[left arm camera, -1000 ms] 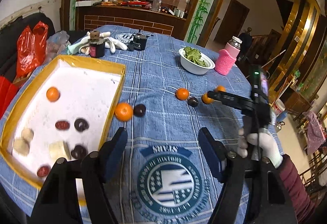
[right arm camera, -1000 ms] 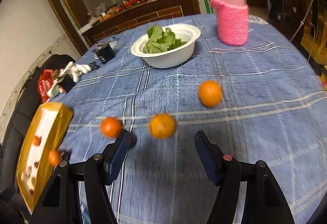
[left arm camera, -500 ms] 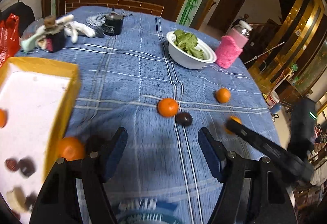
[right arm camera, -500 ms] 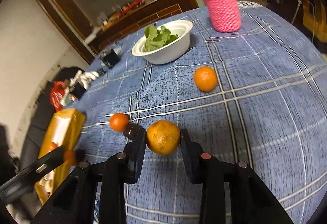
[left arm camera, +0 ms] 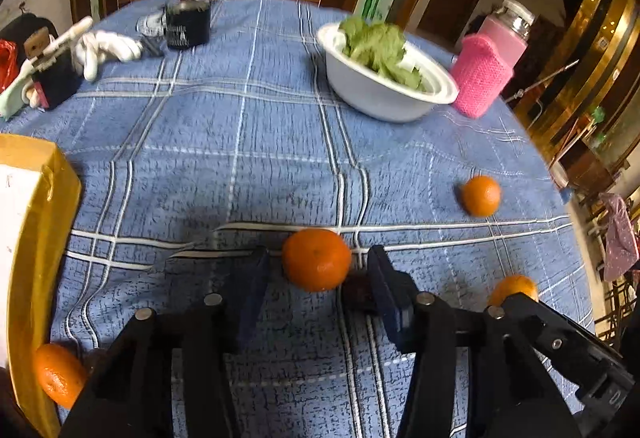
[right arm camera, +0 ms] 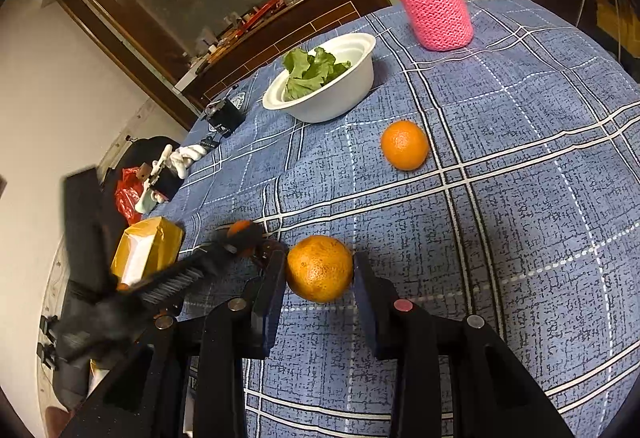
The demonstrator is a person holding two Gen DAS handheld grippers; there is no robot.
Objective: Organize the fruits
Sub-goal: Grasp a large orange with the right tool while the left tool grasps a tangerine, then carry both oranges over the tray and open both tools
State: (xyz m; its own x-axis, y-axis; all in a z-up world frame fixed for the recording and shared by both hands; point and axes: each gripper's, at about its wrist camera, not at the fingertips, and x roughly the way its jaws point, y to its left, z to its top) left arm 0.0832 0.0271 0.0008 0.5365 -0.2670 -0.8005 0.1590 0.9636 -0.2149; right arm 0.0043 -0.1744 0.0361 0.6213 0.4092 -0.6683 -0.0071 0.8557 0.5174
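Both tools are down at the blue checked cloth of the bench [left arm camera: 248, 126], each with an orange between its fingers. Right tool [right arm camera: 320, 278] pinches a dull, pitted orange [right arm camera: 320, 268] squarely, both pads pressed against its sides, the fruit sitting on the cloth. Left tool [left arm camera: 316, 270] has just been drawing its fingers in around a brighter orange [left arm camera: 317, 259]; a sliver of cloth shows between the fruit and the left pad, so whether the grip has landed cannot be told. A dark, round fruit [left arm camera: 357, 290] lies just beside that orange, against the inner face of the right finger.

A third orange [right arm camera: 405, 145] lies loose on the cloth, well apart from both tools, between them and a white bowl [right arm camera: 340, 98] of green leaves [right arm camera: 312, 72]. A bottle in a pink knitted sleeve [right arm camera: 434, 10] stands beyond the bowl near the bench edge.

At the left edge sits a yellow-sided box [left arm camera: 38, 238] with a white inside. One more orange [left arm camera: 58, 374] lies just outside its near wall. White gloves [left arm camera: 102, 48] and a small black pot [left arm camera: 187, 23] rest at the far side.
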